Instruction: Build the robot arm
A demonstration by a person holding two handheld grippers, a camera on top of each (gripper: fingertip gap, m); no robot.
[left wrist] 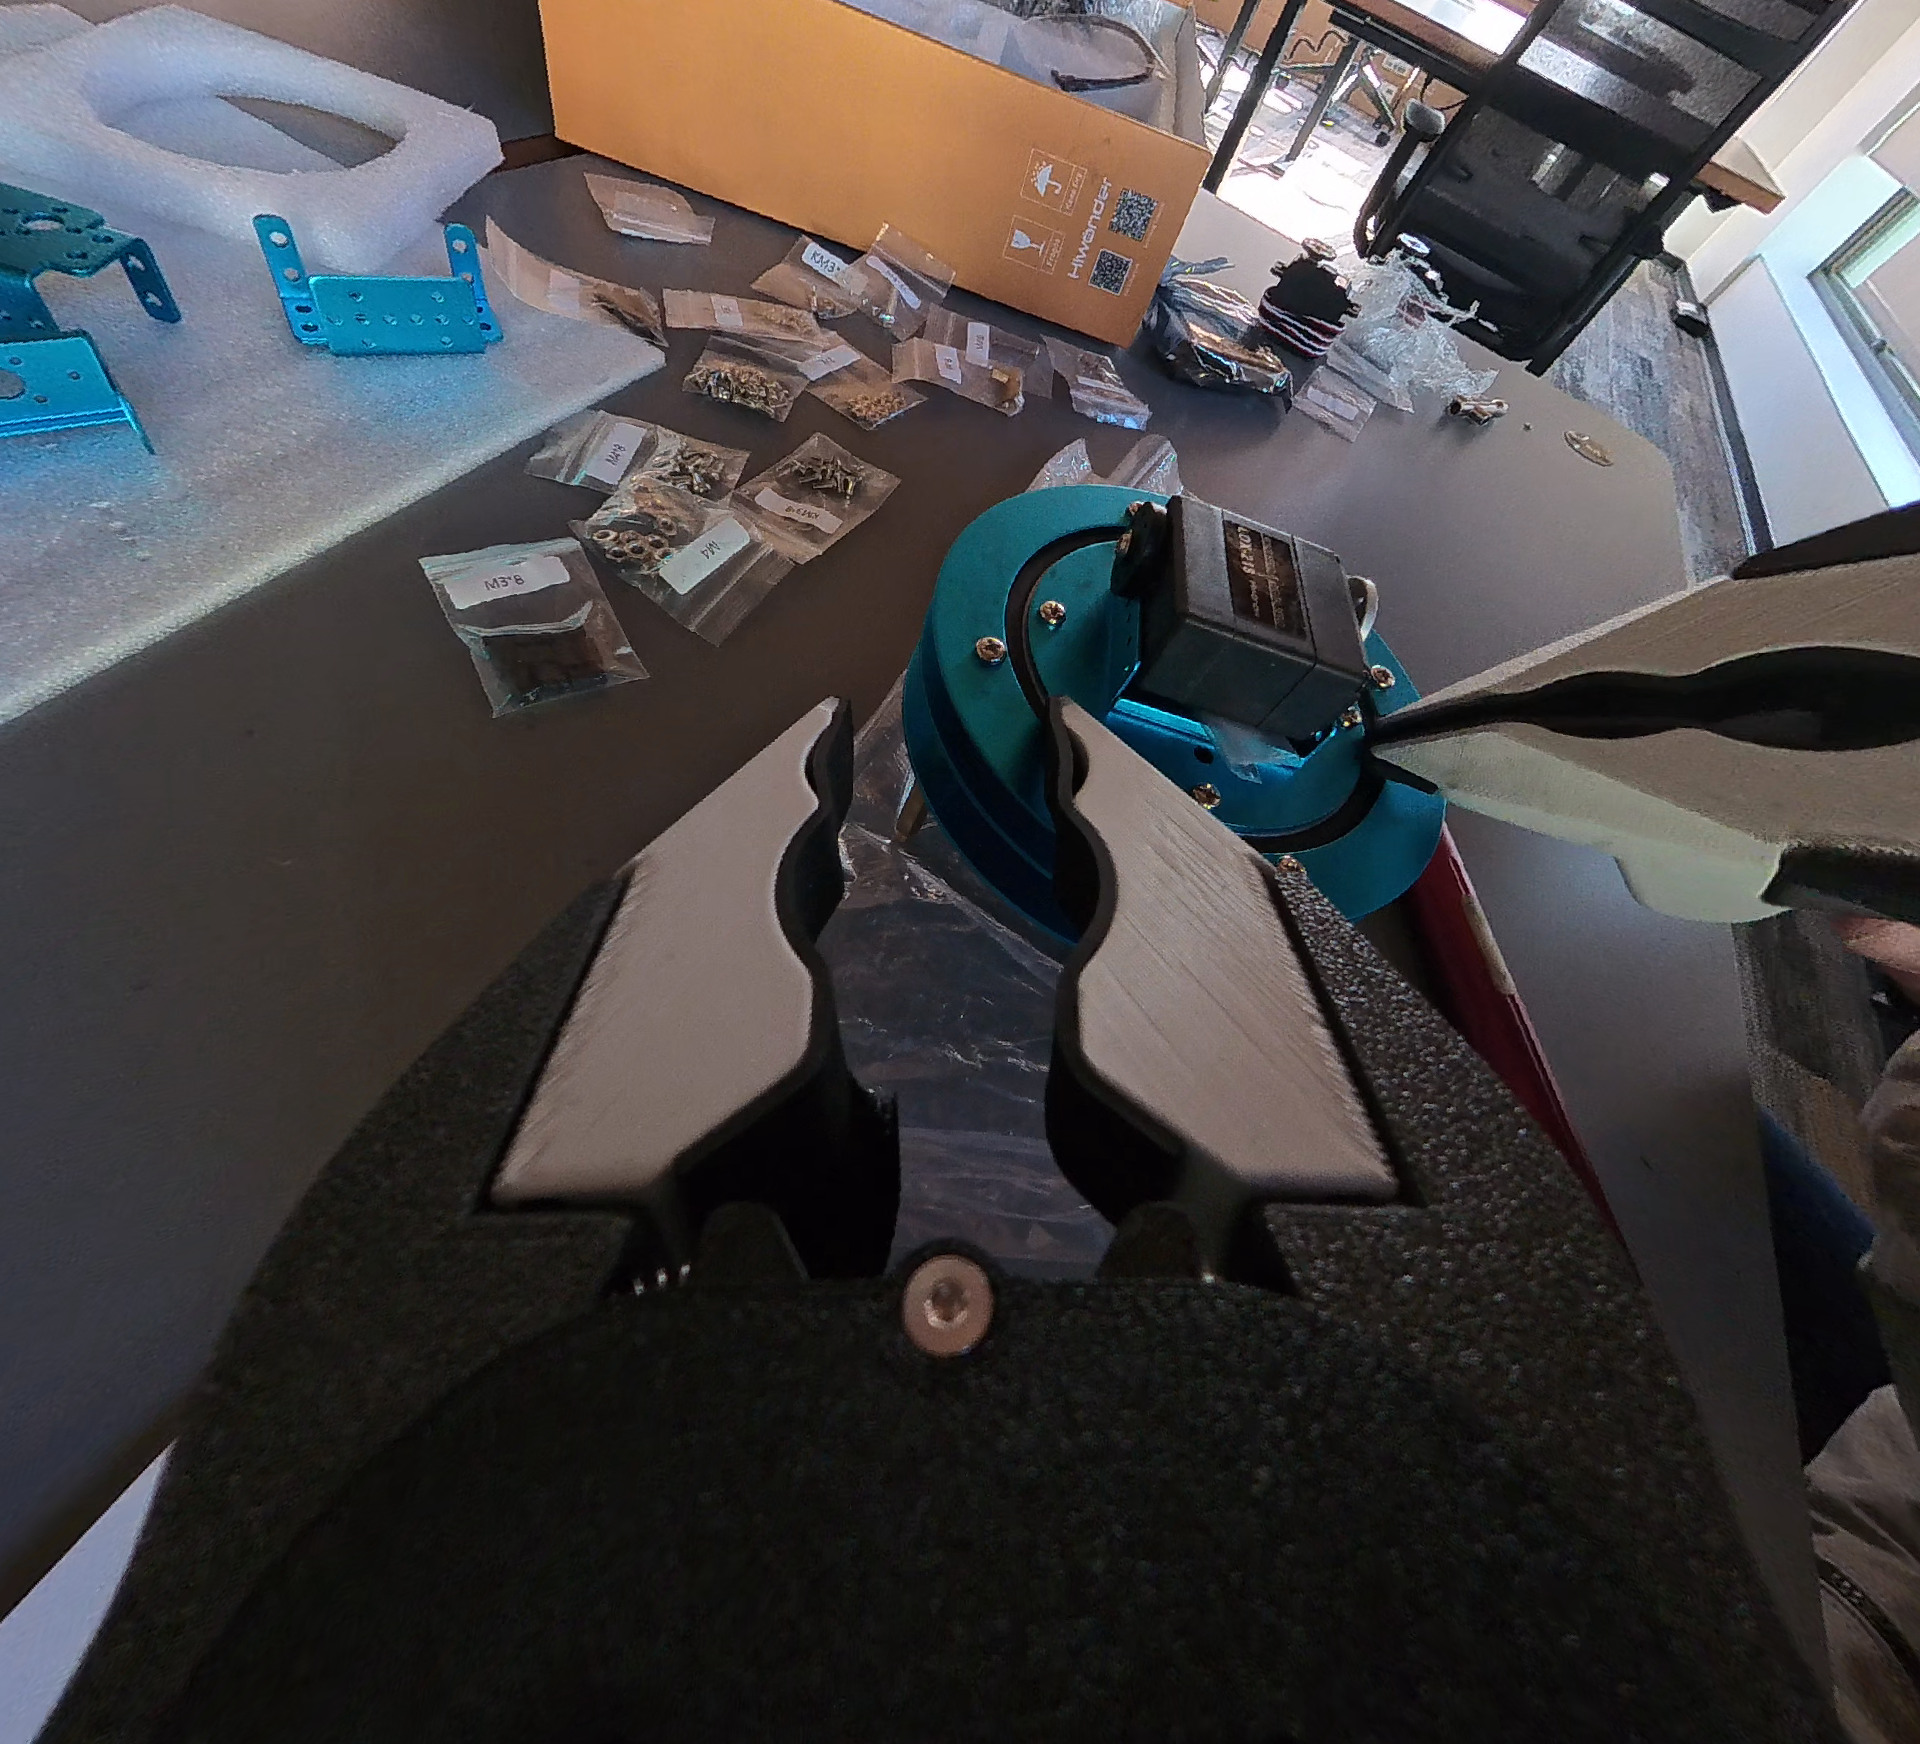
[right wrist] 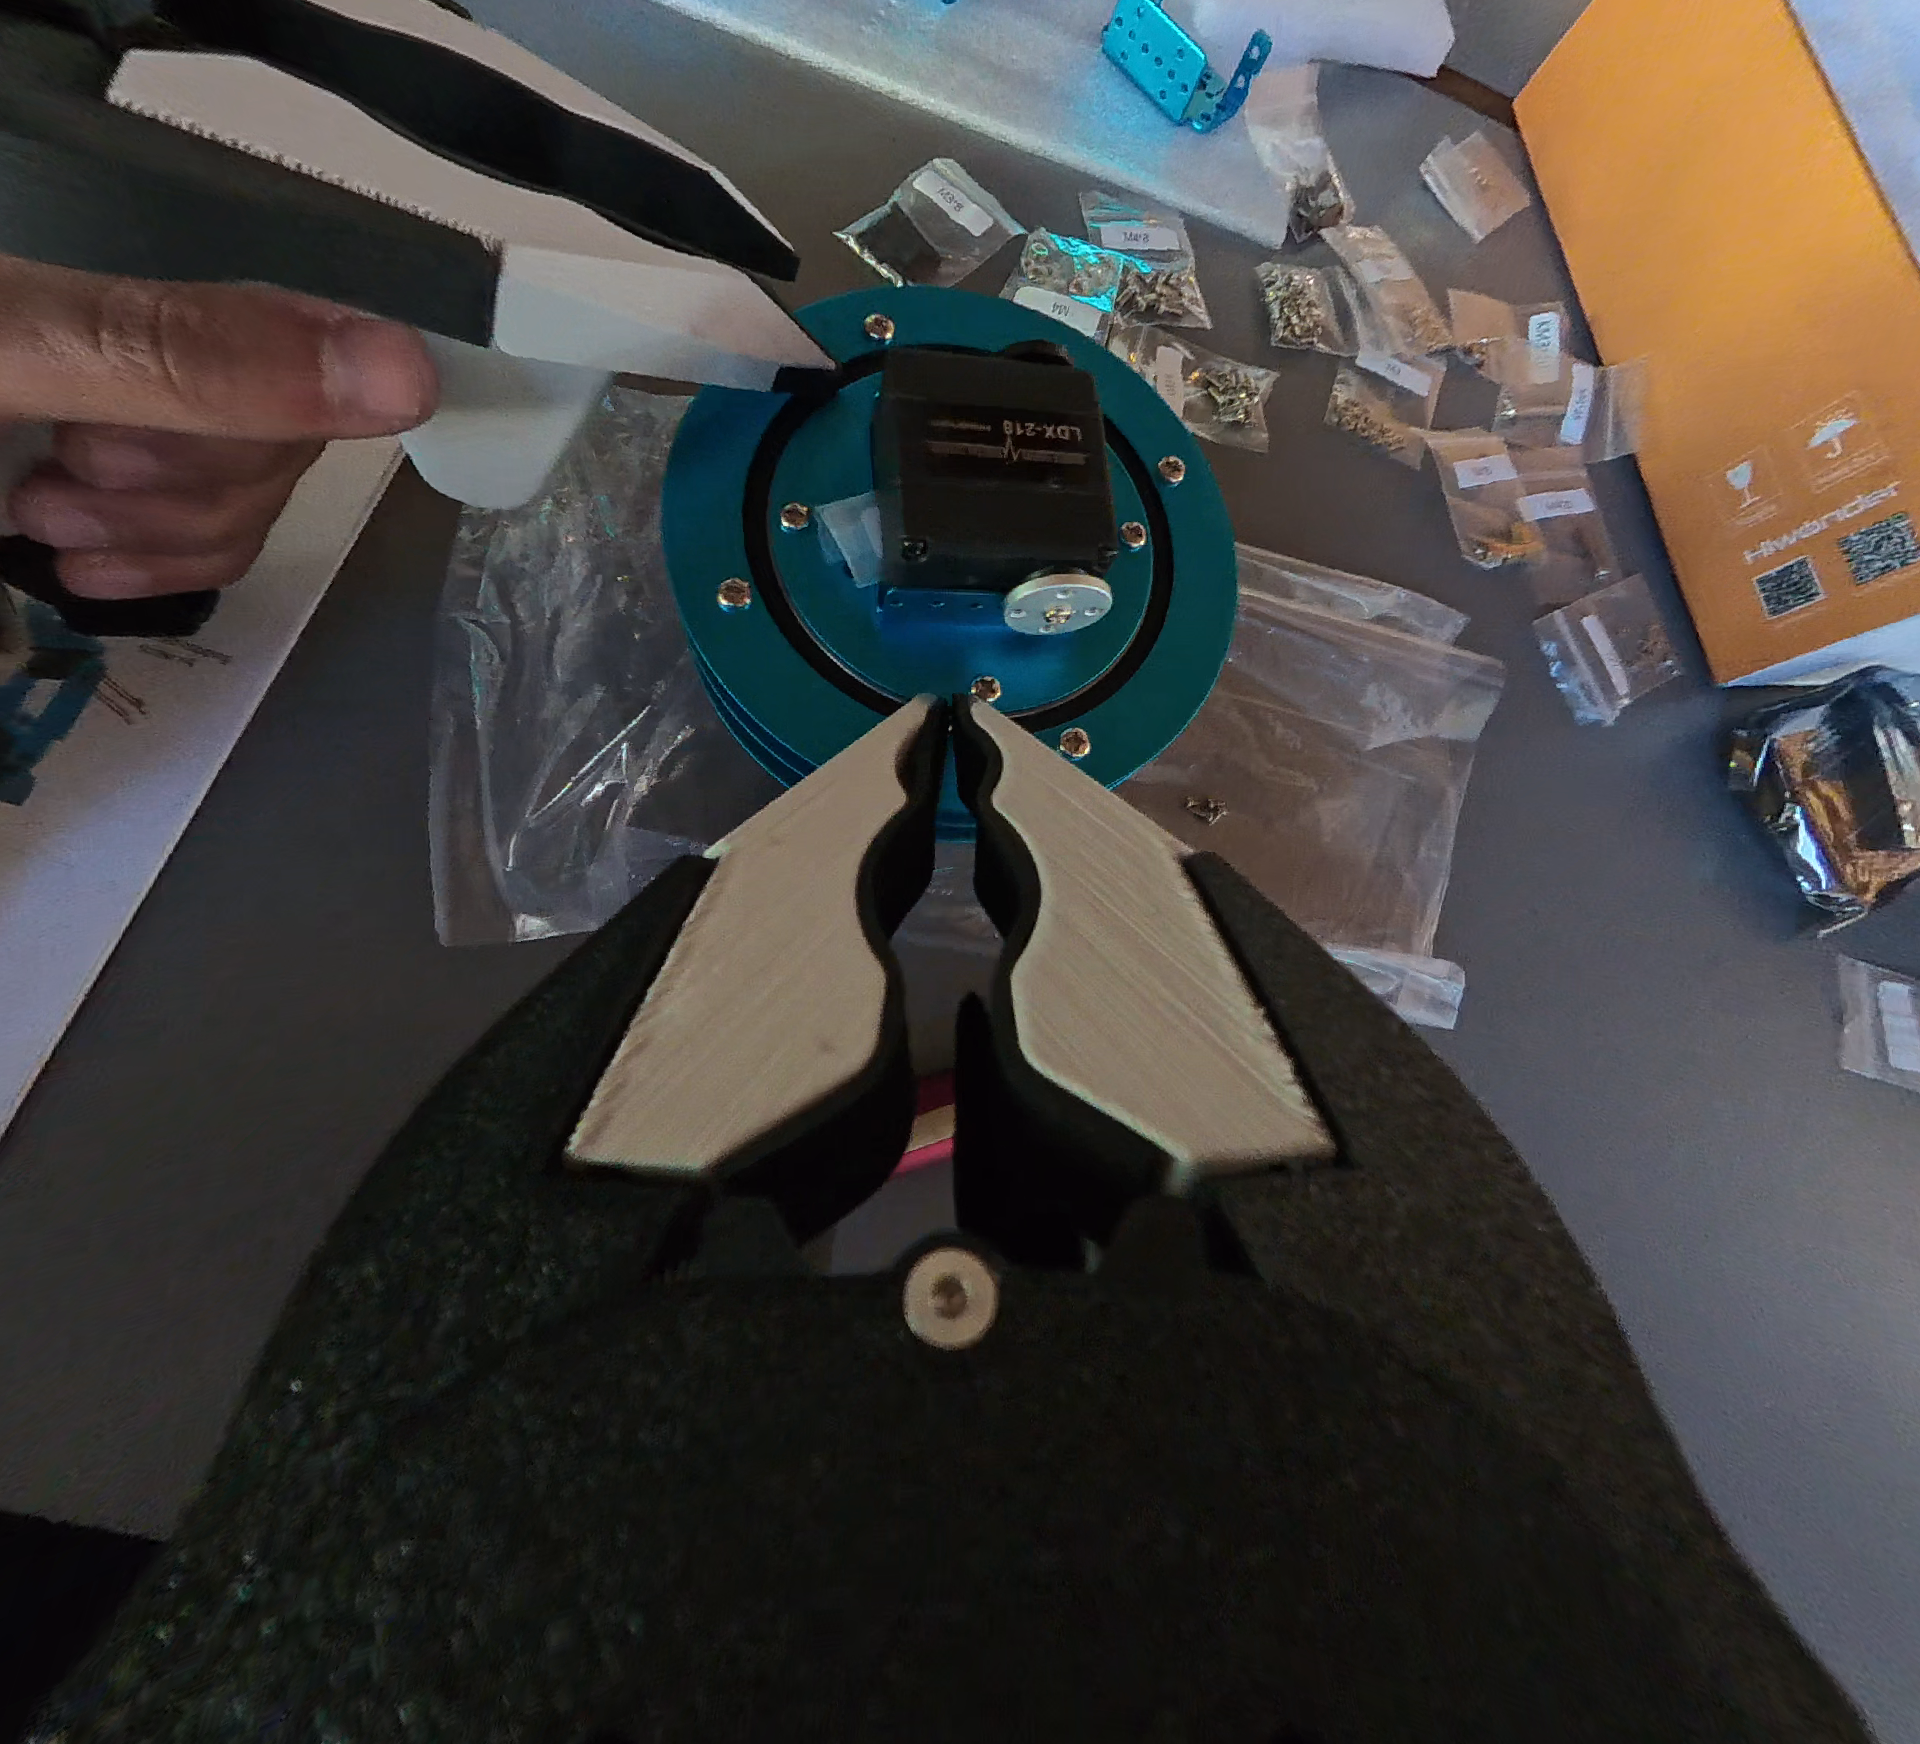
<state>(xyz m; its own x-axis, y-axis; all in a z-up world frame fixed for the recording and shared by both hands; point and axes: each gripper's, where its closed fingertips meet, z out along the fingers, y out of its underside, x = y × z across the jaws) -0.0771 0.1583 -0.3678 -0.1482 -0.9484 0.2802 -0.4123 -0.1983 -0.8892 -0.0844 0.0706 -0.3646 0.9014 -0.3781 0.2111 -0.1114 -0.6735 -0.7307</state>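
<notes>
A round blue metal base [left wrist: 977,645] stands on clear plastic bags on the grey table, with a black servo [left wrist: 1247,614] mounted on top. My left gripper [left wrist: 945,718] is open and empty, its right finger over the base's near rim. My right gripper [left wrist: 1382,733] comes in from the right, shut, with its tips at the inner disc beside the servo. In the right wrist view the right gripper [right wrist: 951,707] is shut with its tips at the near edge of the base [right wrist: 707,499], by a screw. The servo [right wrist: 987,468] lies beyond. The left gripper [right wrist: 816,318] sits open at the base's far left edge.
An open orange box [left wrist: 831,115] stands behind. Several small bags of screws [left wrist: 727,499] lie between it and the base. Blue brackets [left wrist: 384,312] rest on white foam at left, near a foam block [left wrist: 260,125]. A foil bag [right wrist: 1839,801] lies at right. A hand [right wrist: 208,375] holds the left gripper. The servo [right wrist: 987,468] lies around 4 cm away from my right fingertips. My left wrist view [left wrist: 1296,596] looks at it from another angle.
</notes>
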